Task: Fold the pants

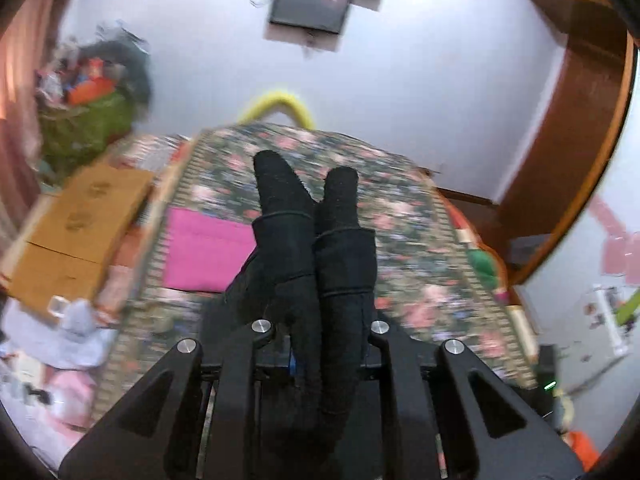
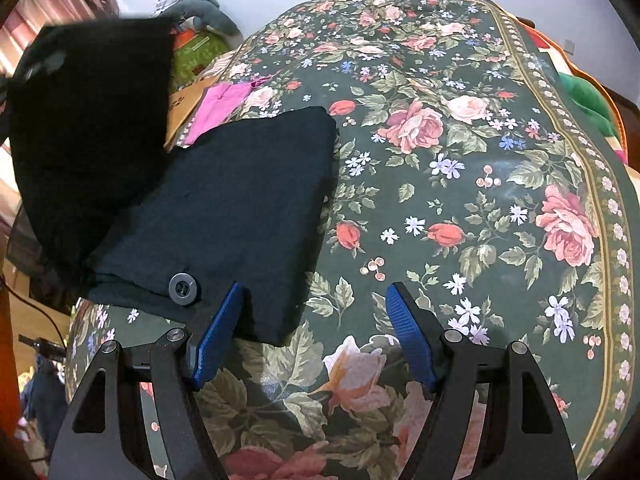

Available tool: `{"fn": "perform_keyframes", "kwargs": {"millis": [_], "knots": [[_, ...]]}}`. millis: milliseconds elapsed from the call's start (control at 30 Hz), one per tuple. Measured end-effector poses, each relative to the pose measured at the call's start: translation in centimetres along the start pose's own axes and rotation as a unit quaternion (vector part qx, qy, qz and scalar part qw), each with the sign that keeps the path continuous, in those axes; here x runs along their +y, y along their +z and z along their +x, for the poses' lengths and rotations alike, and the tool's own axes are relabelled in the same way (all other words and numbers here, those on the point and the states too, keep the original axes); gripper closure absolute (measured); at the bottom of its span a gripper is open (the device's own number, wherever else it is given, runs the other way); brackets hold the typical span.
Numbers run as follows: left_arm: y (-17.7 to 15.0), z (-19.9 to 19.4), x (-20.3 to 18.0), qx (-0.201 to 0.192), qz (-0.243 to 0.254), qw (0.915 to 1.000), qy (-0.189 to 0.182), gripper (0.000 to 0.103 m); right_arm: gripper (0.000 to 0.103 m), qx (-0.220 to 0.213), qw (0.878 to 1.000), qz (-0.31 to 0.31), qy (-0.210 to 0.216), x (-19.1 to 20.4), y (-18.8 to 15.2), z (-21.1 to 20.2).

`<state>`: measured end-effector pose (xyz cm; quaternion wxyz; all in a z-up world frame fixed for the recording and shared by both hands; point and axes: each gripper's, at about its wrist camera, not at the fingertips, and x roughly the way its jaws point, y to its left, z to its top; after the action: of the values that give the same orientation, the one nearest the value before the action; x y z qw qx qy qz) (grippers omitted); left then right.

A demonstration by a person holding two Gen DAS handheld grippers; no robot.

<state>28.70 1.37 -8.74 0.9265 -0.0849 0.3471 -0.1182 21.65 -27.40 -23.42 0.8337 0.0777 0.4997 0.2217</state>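
Slippage risk: left gripper (image 1: 310, 184) clenched on lifted dark navy woven pants (image 2: 224, 216); right gripper (image 2: 316, 304) released, so near hem unpinned on floral bedspread (image 2: 480, 160).

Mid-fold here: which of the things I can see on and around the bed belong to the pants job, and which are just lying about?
Job:
- dark pants, part lifted
- left gripper, cloth-wrapped fingers
- right gripper, open
- floral bedspread, the work surface

Lying about:
- pink cloth
- cardboard box
- green bag
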Motion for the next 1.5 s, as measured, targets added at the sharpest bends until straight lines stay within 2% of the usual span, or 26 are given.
{"fn": "perform_keyframes", "kwargs": {"millis": [100,233,367,533,600,767,867,967,1067,1200,1267,1500], "knots": [[0.2,2.1,-3.0,0.018,0.007,0.9994,-0.028,0.088,0.032,0.0,1.0,-0.004,0.002,0.1,0.0,0.0],[-1.3,4.7,-6.9,0.055,0.035,0.9967,-0.049,0.088,0.032,0.0,1.0,-0.007,0.006,0.1,0.1,0.1],[-4.6,7.1,-10.0,0.109,0.085,0.9892,-0.05,0.088,0.032,-0.001,1.0,-0.007,0.01,0.1,0.1,0.1],[-7.2,8.5,-11.2,0.174,0.118,0.9762,-0.053,0.085,0.032,-0.002,1.0,-0.009,0.012,0.3,0.0,-0.1],[-7.8,8.4,-11.5,0.183,0.133,0.973,-0.045,0.079,0.032,-0.005,1.0,-0.01,0.01,0.6,-0.3,-0.5],[-8.1,6.5,-11.6,0.167,0.141,0.9743,-0.056,0.044,0.032,-0.009,1.0,-0.026,0.008,1.8,-0.9,-1.5],[-7.7,5.0,-11.8,0.144,0.151,0.9764,-0.053,0.038,0.032,-0.019,0.999,-0.041,0.002,2.7,-1.3,-2.3],[-6.6,3.6,-11.2,0.117,0.148,0.9812,-0.04,0.028,0.032,-0.027,0.998,-0.054,-0.008,3.5,-1.8,-3.0],[-5.2,2.7,-9.5,0.083,0.15,0.9852,-0.008,0.024,0.032,-0.035,0.998,-0.056,-0.009,3.8,-2.1,-3.7],[-3.1,3.2,-5.2,0.062,0.123,0.9898,0.035,0.012,0.032,-0.041,0.997,-0.059,-0.012,3.8,-2.4,-4.5],[-2.4,4.2,-3.1,0.066,0.116,0.9895,0.056,0.01,0.031,-0.045,0.998,-0.051,-0.013,3.5,-2.5,-4.7],[-0.8,10.2,3.4,0.129,0.109,0.979,0.115,0.01,0.031,-0.021,0.999,-0.029,-0.014,2.5,-2.6,-3.9]]}}
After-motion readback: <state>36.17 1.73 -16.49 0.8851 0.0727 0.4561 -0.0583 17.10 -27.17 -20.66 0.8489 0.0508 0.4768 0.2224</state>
